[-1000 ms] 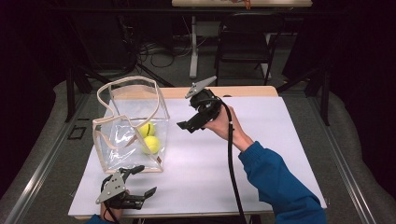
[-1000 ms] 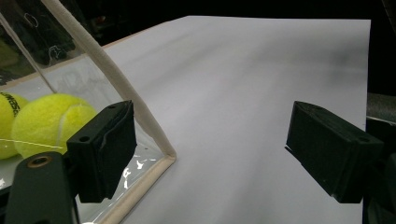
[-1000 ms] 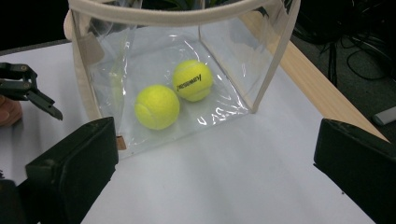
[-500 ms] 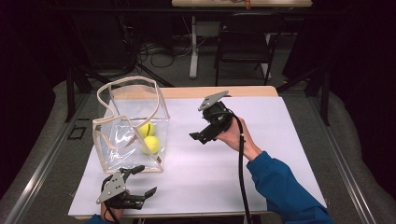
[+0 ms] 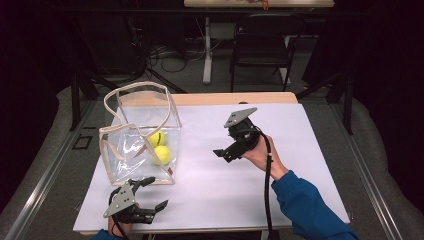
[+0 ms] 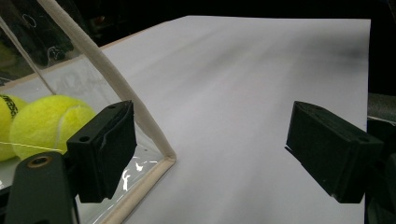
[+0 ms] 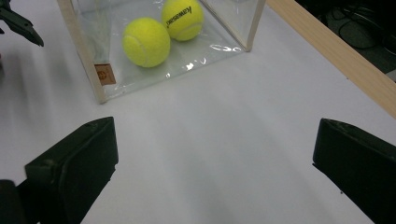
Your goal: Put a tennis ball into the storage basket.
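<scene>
Fingers of both grippers wide apart and empty, left gripper (image 5: 150, 196) beside clear bag (image 5: 131, 150), right gripper (image 5: 226, 151) well apart.

A: What stands on the white surface (image 5: 300, 170)?

B: A clear bag (image 5: 140, 137) with beige trim at its left side, two yellow tennis balls (image 5: 159, 147) inside, touching each other.

A: And the grippers?

B: The left gripper (image 5: 150, 195) lies at the near edge, just in front of the bag, fingers spread. The right gripper (image 5: 222, 152) is held above mid-surface, pointing toward the bag, well apart from it.
</scene>
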Demonstrator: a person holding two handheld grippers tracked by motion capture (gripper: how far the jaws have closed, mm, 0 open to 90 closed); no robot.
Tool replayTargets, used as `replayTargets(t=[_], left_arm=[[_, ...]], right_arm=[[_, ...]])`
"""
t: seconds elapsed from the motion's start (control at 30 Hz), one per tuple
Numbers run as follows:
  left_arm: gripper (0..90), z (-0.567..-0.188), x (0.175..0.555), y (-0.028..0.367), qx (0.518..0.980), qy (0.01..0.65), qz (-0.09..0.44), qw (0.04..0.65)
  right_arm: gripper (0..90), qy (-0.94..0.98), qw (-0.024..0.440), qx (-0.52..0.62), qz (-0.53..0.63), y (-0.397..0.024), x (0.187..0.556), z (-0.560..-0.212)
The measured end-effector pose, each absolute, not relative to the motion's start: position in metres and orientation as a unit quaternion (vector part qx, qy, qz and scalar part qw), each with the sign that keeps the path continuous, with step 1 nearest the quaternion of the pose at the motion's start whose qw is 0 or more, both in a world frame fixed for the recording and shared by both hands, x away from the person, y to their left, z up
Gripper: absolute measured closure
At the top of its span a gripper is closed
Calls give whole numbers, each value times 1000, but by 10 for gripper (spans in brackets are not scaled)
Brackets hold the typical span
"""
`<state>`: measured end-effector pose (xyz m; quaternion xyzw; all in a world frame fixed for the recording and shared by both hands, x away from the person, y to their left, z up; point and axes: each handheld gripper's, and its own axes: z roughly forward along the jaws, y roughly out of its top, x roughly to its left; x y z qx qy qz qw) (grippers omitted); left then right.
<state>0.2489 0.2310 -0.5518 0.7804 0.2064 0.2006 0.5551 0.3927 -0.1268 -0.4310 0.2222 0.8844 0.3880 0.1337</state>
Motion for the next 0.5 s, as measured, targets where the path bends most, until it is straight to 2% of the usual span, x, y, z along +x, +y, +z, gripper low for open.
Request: replayTargets(t=[0.5], left_arm=[[158, -552, 249, 231, 780, 208, 202, 555]], right_arm=[[0, 876, 146, 239, 392, -159, 376, -450]])
